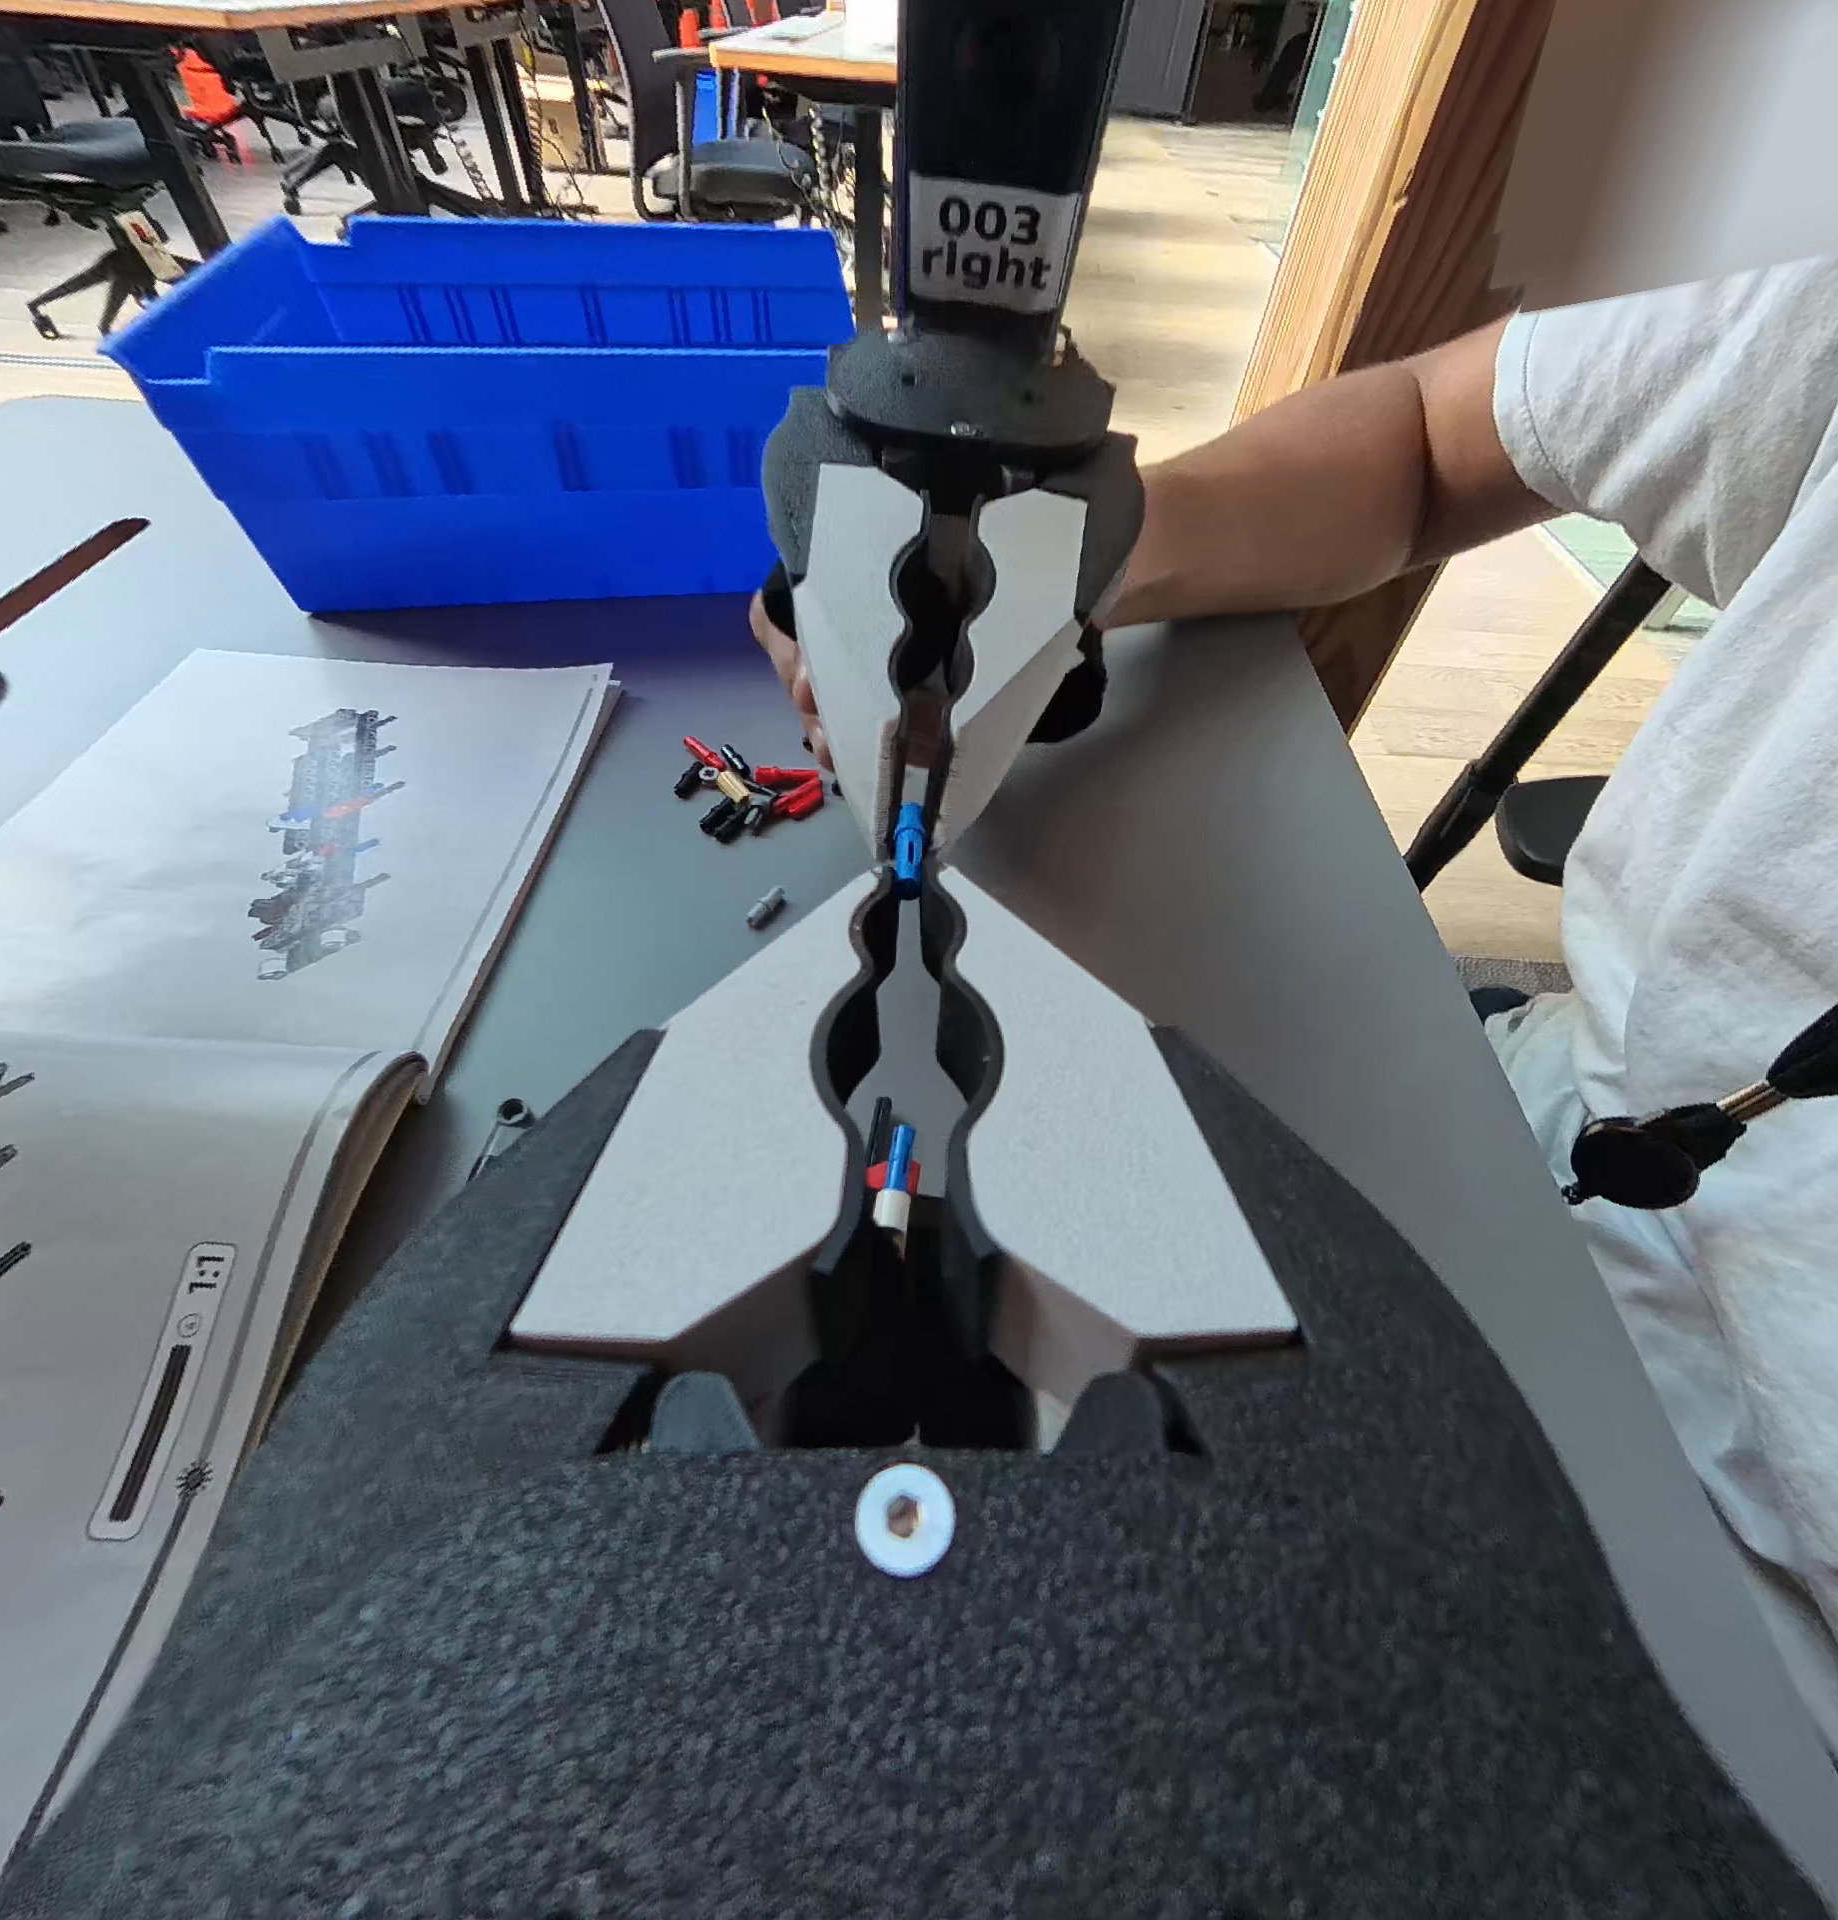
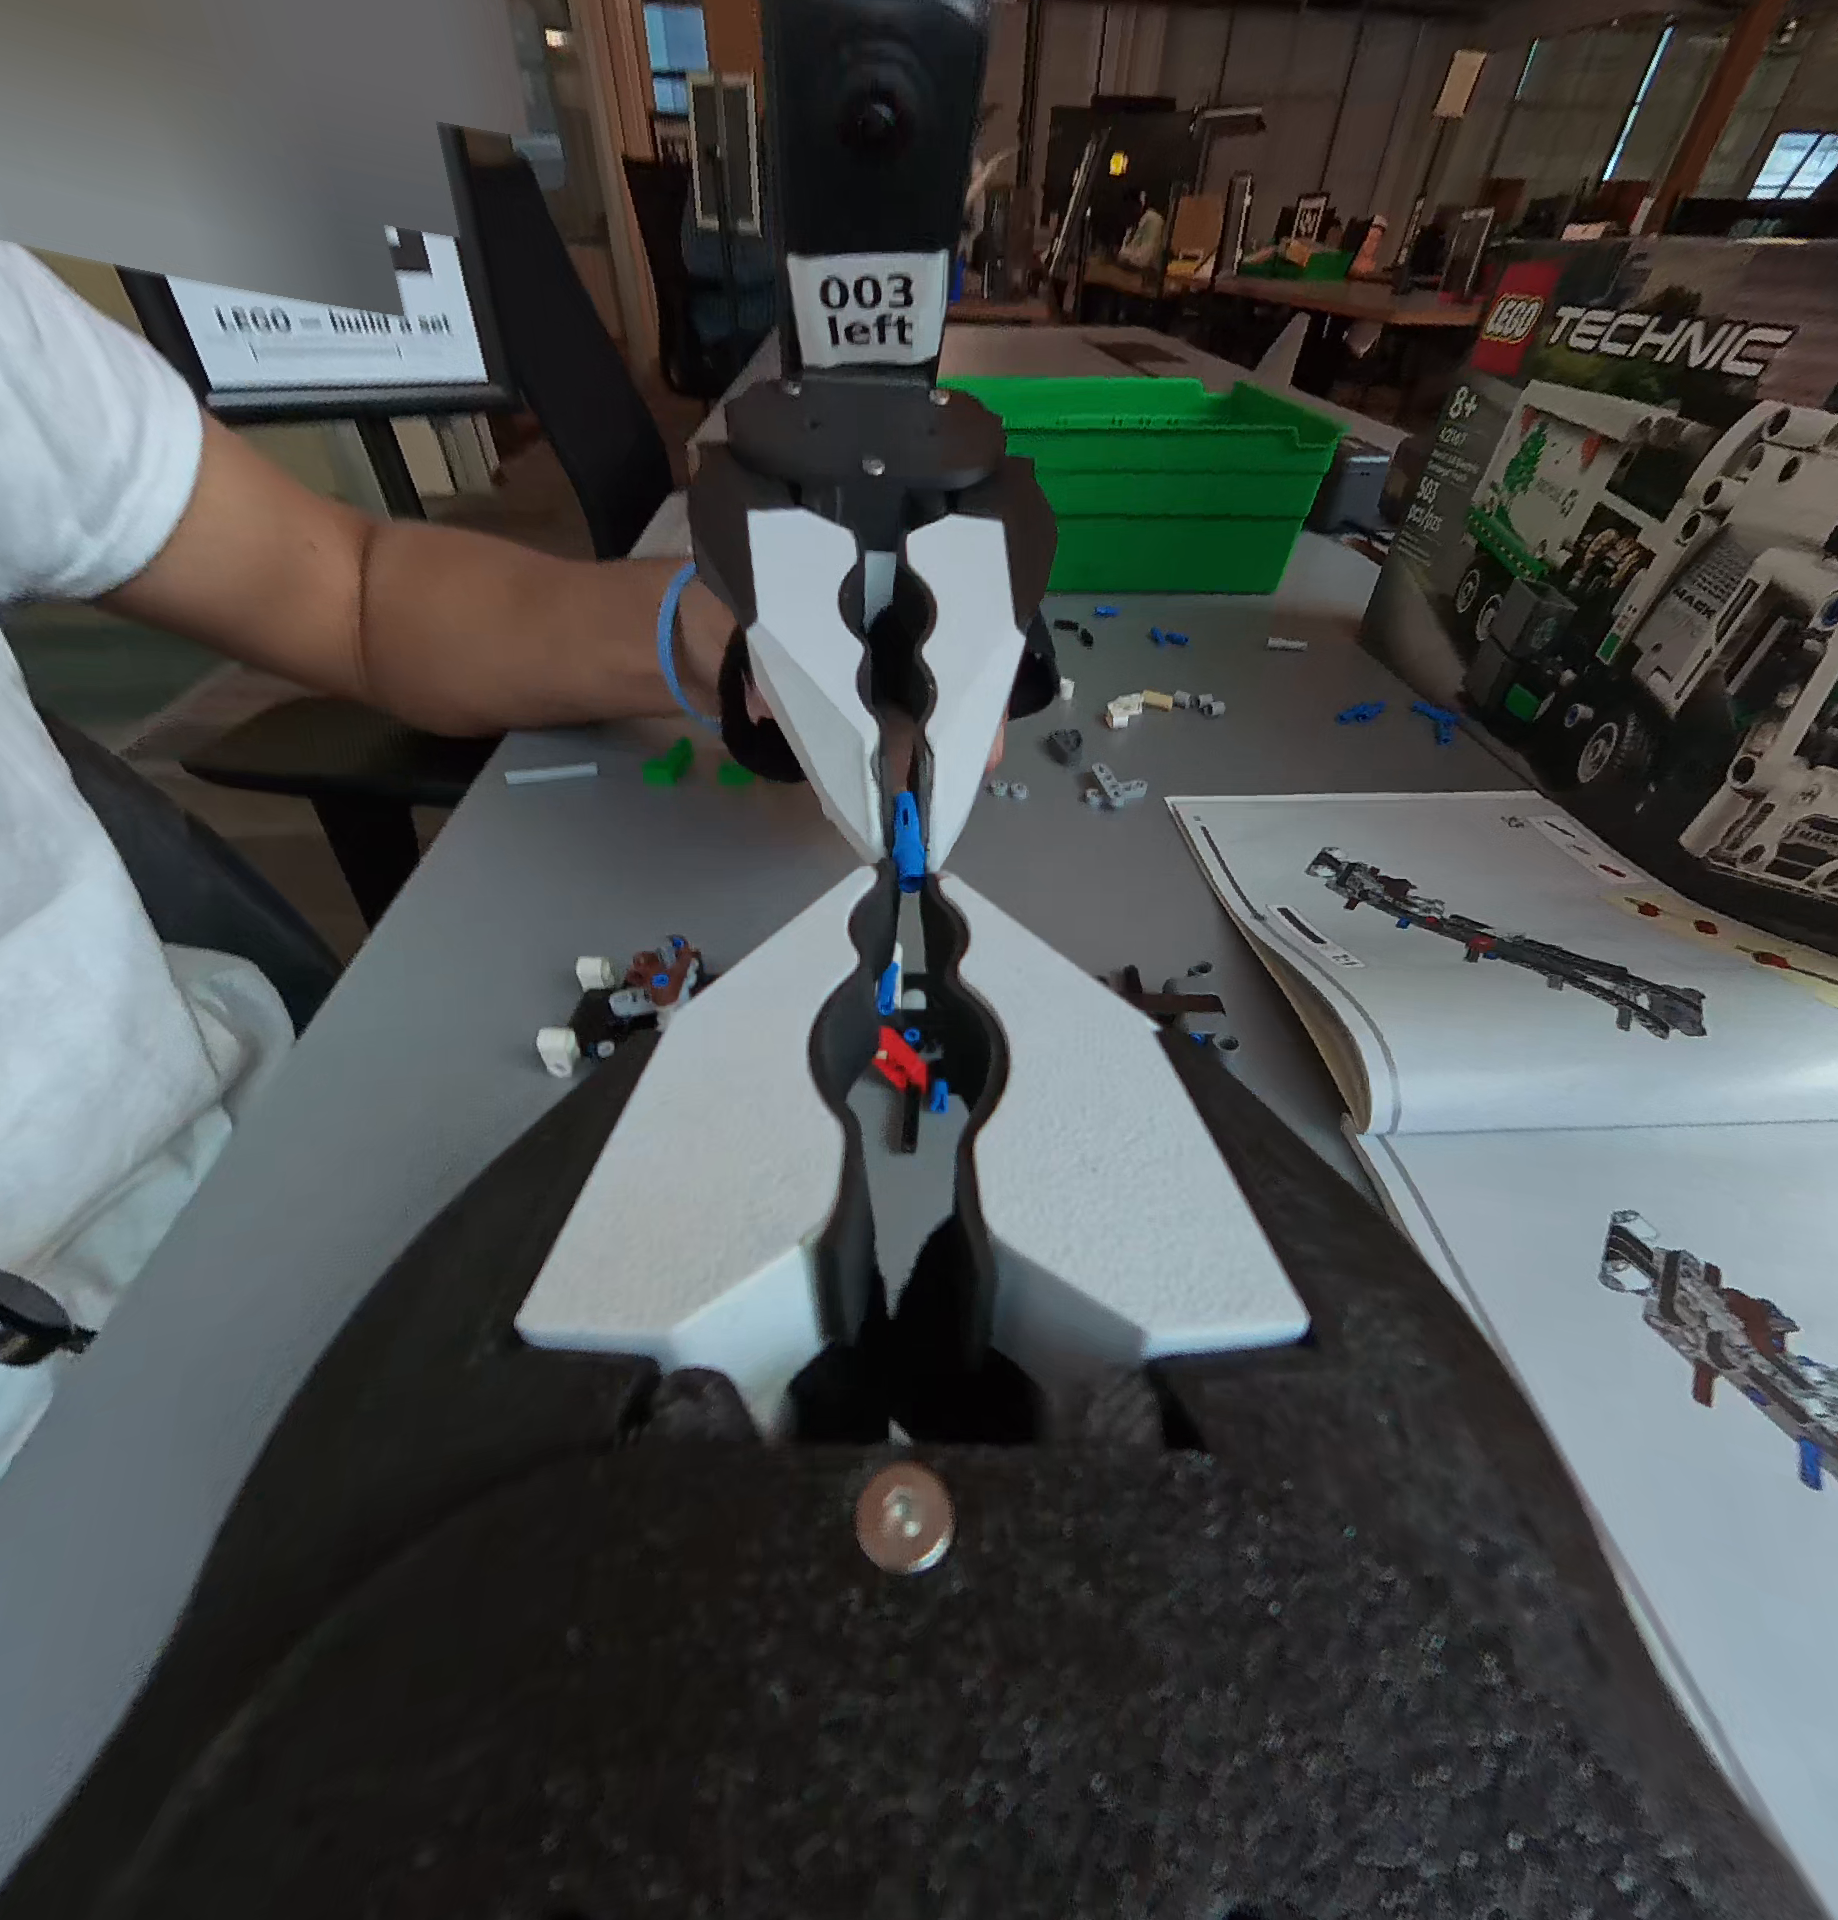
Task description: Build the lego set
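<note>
A small blue plastic connector pin (image 1: 907, 850) is pinched tip-to-tip by the left gripper (image 1: 899, 881) and right gripper (image 2: 902, 883), both clamped narrow, above the grey table (image 1: 624, 894).

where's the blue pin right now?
The blue pin is in the air above the grey table, pinched between the tips of the left gripper and right gripper, which meet nose to nose, centre frame in both wrist views.

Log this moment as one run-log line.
left gripper: shut on blue pin | right gripper: shut on same pin, tip to tip | below: grey table, open instruction booklet
</note>
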`<action>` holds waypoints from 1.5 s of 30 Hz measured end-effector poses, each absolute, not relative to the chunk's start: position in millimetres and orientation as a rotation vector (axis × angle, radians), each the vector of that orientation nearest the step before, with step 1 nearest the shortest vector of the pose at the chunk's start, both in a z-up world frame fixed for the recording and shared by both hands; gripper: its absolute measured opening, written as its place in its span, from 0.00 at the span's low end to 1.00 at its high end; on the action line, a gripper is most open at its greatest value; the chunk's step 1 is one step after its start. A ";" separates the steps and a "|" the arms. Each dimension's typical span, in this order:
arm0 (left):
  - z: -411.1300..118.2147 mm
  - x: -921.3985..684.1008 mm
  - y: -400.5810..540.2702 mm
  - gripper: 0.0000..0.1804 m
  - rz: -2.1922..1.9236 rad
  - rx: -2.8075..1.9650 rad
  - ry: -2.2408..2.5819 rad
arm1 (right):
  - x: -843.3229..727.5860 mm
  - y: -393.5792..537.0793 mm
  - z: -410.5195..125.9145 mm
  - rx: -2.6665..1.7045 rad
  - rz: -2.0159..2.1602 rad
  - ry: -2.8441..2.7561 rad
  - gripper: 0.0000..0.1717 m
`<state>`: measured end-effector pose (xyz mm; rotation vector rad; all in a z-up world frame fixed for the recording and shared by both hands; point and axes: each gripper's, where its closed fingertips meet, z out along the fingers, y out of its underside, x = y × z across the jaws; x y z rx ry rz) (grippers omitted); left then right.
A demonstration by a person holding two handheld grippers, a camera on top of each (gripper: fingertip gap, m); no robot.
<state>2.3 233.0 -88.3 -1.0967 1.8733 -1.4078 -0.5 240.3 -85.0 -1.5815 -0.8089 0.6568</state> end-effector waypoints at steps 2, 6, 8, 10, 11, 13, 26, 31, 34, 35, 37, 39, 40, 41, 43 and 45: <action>-96.2 -0.1 227.9 0.01 -1.369 -1.078 1.940 | -1.6 235.6 -94.2 -1.600 0.573 -0.902 0.01; -102.8 -3.4 224.7 0.01 -1.321 -1.063 2.008 | -4.8 230.9 -103.0 -1.622 0.518 -0.961 0.01; -102.8 -3.6 225.8 0.01 -1.333 -1.078 2.006 | -4.7 231.7 -102.5 -1.643 0.545 -0.938 0.01; -107.5 -6.7 227.8 0.02 -1.327 -1.097 2.043 | -6.2 231.5 -104.0 -1.660 0.544 -0.934 0.01; -109.6 -8.0 233.2 0.07 -1.294 -1.109 2.053 | -6.5 231.8 -106.6 -1.671 0.520 -0.938 0.01; -111.9 -12.4 247.8 0.14 -1.224 -1.121 2.061 | -7.2 230.3 -112.3 -1.685 0.466 -0.973 0.01; -163.3 -35.2 254.3 0.09 -1.096 -1.218 2.334 | -17.2 236.1 -161.5 -1.843 0.241 -1.087 0.01; -159.9 -33.8 256.1 0.03 -1.094 -1.190 2.310 | -18.7 246.0 -157.0 -1.881 0.286 -1.029 0.01; -160.1 -33.4 255.7 0.03 -1.088 -1.178 2.310 | -19.6 249.3 -160.4 -1.932 0.307 -1.004 0.01; -160.1 -33.3 255.6 0.03 -1.087 -1.170 2.309 | -19.2 249.9 -161.4 -1.938 0.311 -1.002 0.01; -160.1 -33.1 255.3 0.03 -1.095 -1.162 2.306 | -18.6 250.8 -160.8 -1.934 0.338 -0.981 0.01; -160.1 -32.8 254.7 0.03 -1.119 -1.164 2.300 | -20.1 249.9 -161.3 -1.943 0.388 -0.968 0.01; -160.2 -32.6 254.3 0.03 -1.134 -1.164 2.297 | -20.0 250.1 -161.4 -1.947 0.396 -0.965 0.01; -160.1 -32.4 254.1 0.03 -1.147 -1.162 2.294 | -20.2 250.2 -161.2 -1.949 0.404 -0.964 0.01; -160.1 -32.3 253.6 0.03 -1.177 -1.167 2.290 | -20.7 249.6 -161.5 -1.952 0.417 -0.967 0.01; -160.1 -32.4 253.4 0.03 -1.197 -1.171 2.287 | -21.1 249.6 -162.2 -1.958 0.420 -0.967 0.01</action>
